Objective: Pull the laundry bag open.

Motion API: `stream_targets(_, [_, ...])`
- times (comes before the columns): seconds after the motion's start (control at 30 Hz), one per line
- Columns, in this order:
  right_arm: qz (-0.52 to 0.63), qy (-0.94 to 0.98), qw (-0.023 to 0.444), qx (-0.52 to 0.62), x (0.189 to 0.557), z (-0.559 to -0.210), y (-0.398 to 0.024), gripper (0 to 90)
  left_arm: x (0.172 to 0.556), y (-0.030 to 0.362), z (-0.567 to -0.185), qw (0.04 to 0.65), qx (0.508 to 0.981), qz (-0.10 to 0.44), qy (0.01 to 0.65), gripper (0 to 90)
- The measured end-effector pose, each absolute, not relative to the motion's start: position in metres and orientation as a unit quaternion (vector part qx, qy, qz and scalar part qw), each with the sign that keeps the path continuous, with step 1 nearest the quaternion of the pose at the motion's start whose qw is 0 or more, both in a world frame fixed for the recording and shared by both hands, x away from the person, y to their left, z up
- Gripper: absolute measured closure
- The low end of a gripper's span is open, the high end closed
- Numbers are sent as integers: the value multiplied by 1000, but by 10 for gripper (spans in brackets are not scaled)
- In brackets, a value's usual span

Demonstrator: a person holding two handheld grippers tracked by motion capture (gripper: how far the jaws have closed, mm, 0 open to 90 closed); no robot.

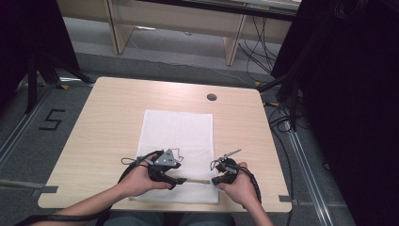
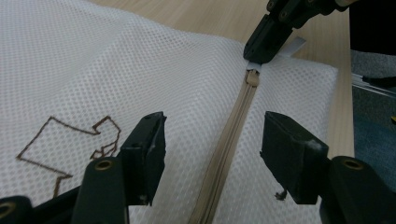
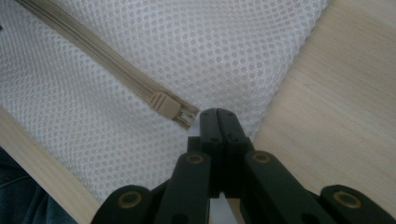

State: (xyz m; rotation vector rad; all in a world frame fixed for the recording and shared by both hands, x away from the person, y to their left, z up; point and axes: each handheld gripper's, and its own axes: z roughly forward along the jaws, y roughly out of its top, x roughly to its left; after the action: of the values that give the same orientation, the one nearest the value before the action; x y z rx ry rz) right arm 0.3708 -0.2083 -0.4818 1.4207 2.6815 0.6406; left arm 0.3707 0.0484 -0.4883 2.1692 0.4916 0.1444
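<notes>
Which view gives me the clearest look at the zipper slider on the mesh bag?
The right gripper view: the zipper slider lies close and sharp beside the shut right gripper. The left gripper view shows it small and far off, under that gripper's tip. In the high view only the zipper's tan line is discernible.

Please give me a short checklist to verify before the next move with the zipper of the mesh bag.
1. Right claw shut at the zipper's end, by the slider: ok.
2. What it pinches, white tab or mesh: cannot tell.
3. Left claw open, jaws on either side of the zipper: ok.
4. Left claw gripping anything: not ok, pads apart.
5. Bag flat on the table: ok.
6. Zipper closed along its length: ok where visible.
</notes>
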Motion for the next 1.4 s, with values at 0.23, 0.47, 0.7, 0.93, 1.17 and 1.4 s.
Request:
stream_targets(0.23, [207,865,19,457,371,-482,-209,900,373,33,-489,435,882,68,168,466])
stream_targets(0.47, [210,867,18,451,372,-482,-210,900,370,19,-493,433,888,58,145,562])
stream_targets(0.7, [210,867,17,451,372,-482,-210,900,371,6,-495,434,889,49,135,639])
stream_targets(0.93, [209,864,15,458,371,-482,-210,900,373,-5,-494,434,891,39,127,680])
stream_targets(1.17, [210,863,14,459,371,-482,-210,900,374,-17,-497,424,897,38,117,699])
stream_targets(1.4, [209,860,11,465,371,-482,-210,900,374,-26,-499,413,904,36,104,722])
